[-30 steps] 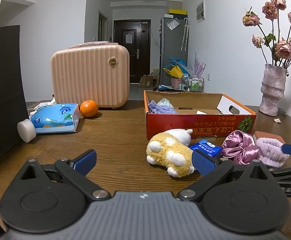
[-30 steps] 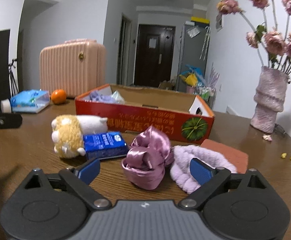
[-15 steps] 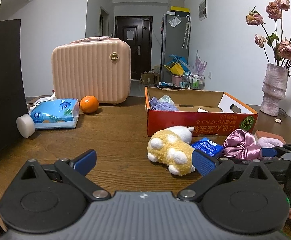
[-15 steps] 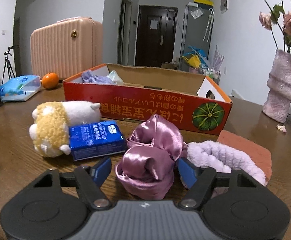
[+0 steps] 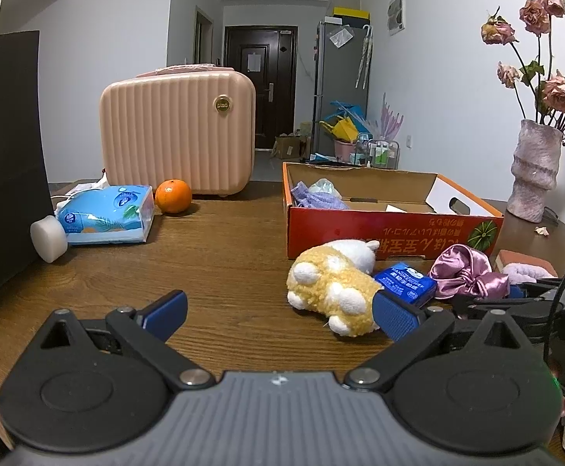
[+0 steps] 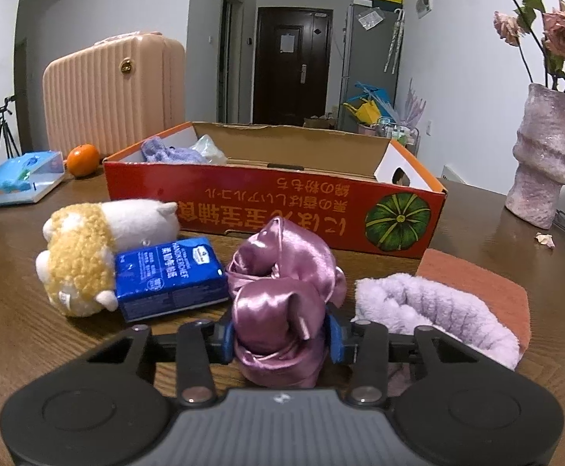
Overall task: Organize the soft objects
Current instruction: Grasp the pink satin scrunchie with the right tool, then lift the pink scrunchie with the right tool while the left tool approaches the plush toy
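Observation:
My right gripper [image 6: 280, 336] is shut on a pink satin scrunchie [image 6: 282, 291] that rests on the wooden table; the scrunchie also shows in the left wrist view [image 5: 465, 273]. To its left lie a blue tissue pack [image 6: 167, 277] and a yellow-white plush toy [image 6: 88, 250]. To its right lies a fluffy lilac headband [image 6: 433, 316] on an orange cloth [image 6: 472, 275]. Behind stands an open red cardboard box [image 6: 274, 204] with a purple cloth [image 6: 173, 153] inside. My left gripper [image 5: 278, 310] is open and empty, left of the plush toy [image 5: 332, 279].
A pink suitcase [image 5: 177, 143], an orange [image 5: 172, 196] and a blue tissue packet [image 5: 103, 213] sit at the back left. A black bag [image 5: 4, 155] stands at the far left. A vase of dried roses [image 5: 534, 171] stands at the right.
My right gripper moved forward around the pink scrunchie and closed on it. My left gripper stayed open and barely moved.

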Action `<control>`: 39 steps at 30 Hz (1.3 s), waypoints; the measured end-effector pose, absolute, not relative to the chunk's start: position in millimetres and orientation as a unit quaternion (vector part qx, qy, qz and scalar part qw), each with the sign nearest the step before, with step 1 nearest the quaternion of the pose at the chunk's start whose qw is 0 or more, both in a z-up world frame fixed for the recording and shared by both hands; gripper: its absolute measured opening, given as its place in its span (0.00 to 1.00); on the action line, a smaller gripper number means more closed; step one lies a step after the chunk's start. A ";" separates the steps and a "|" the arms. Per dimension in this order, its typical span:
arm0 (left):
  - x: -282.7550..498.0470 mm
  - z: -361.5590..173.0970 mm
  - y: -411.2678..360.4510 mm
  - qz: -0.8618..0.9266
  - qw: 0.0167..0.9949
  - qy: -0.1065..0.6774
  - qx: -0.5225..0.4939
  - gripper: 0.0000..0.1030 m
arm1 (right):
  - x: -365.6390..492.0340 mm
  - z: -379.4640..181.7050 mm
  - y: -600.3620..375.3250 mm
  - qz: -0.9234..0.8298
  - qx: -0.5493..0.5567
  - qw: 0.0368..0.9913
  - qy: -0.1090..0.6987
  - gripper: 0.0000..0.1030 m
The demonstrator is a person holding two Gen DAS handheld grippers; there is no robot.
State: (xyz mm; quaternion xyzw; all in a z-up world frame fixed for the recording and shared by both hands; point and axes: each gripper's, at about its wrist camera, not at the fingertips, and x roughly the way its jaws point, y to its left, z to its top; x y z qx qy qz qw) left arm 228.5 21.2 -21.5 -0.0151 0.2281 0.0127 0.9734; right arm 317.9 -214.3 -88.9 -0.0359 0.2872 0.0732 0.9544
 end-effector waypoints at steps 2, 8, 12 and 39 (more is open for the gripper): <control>229.0 -22.1 21.2 0.013 0.973 0.230 -0.015 1.00 | 316.8 -88.1 -215.0 0.070 -0.035 0.956 0.283 0.38; 233.0 -24.3 22.1 0.016 0.971 0.237 -0.017 1.00 | 307.5 -83.9 -215.0 0.061 -0.039 0.963 0.260 0.37; 235.1 -25.6 24.0 0.018 0.970 0.242 -0.020 1.00 | 298.3 -79.0 -216.9 0.055 -0.036 0.969 0.240 0.36; 270.9 -31.7 8.4 0.022 0.962 0.272 -0.013 1.00 | 278.0 -66.6 -230.8 0.037 -0.011 0.980 0.197 0.36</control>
